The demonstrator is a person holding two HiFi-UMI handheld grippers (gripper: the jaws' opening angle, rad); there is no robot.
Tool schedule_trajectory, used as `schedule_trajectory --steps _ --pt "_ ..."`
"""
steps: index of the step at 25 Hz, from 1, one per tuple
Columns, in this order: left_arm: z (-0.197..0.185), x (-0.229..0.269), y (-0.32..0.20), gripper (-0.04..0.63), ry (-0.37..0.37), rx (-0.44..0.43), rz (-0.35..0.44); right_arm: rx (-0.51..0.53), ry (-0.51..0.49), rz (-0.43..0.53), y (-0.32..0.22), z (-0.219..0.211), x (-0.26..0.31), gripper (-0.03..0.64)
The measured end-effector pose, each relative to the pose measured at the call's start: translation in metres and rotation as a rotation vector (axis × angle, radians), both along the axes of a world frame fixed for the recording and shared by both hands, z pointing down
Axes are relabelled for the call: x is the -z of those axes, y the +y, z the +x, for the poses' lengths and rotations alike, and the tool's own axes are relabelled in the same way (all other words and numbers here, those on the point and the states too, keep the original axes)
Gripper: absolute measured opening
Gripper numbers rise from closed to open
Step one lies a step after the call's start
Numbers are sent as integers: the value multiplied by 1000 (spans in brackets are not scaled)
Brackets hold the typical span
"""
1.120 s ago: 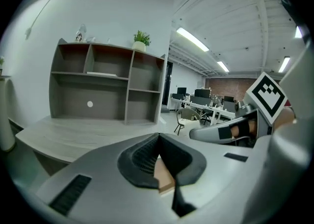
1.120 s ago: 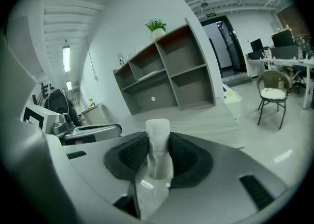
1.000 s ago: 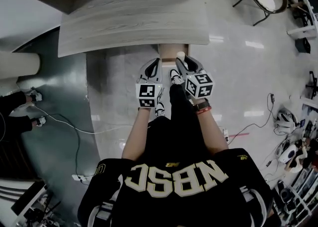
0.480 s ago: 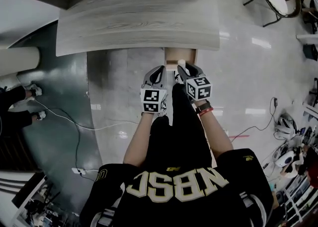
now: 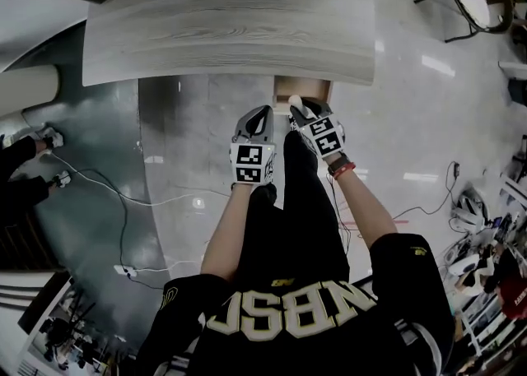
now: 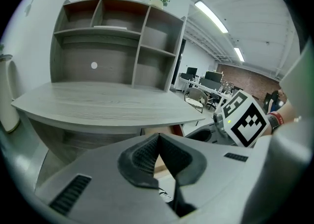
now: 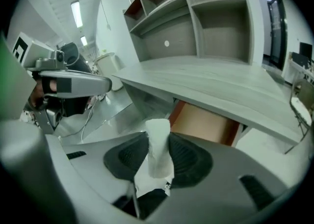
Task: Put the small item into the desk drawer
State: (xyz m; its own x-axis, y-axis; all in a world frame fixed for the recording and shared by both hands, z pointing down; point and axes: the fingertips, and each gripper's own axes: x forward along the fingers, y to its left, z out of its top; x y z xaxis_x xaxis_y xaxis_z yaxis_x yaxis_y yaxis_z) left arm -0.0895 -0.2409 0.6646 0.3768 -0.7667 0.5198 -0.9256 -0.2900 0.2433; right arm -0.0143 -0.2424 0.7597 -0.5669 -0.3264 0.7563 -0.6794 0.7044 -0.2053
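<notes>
clamping white roll point(image 7: 158, 142), drawer point(image 7: 203, 122) partly hidden

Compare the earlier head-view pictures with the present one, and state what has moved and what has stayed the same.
The right claw, clamped on the white roll, has edged a little forward, ahead of the left claw, toward the open drawer. Nothing was taken hold of or let go. The left claw stays shut and empty, and the drawer stays open under the desk.

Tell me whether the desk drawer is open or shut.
Open. The drawer juts out from under the desk top, with its brown inside showing.
</notes>
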Motion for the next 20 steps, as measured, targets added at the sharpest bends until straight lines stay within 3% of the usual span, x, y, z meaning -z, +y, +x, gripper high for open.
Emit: schedule_trajectory --steps 10,20 --pt "0 -38 -11 12 22 29 -48 156 108 -23 -24 1 -63 130" --pt "-4 -57 -5 12 43 80 -72 318 255 35 -37 -1 -104 130"
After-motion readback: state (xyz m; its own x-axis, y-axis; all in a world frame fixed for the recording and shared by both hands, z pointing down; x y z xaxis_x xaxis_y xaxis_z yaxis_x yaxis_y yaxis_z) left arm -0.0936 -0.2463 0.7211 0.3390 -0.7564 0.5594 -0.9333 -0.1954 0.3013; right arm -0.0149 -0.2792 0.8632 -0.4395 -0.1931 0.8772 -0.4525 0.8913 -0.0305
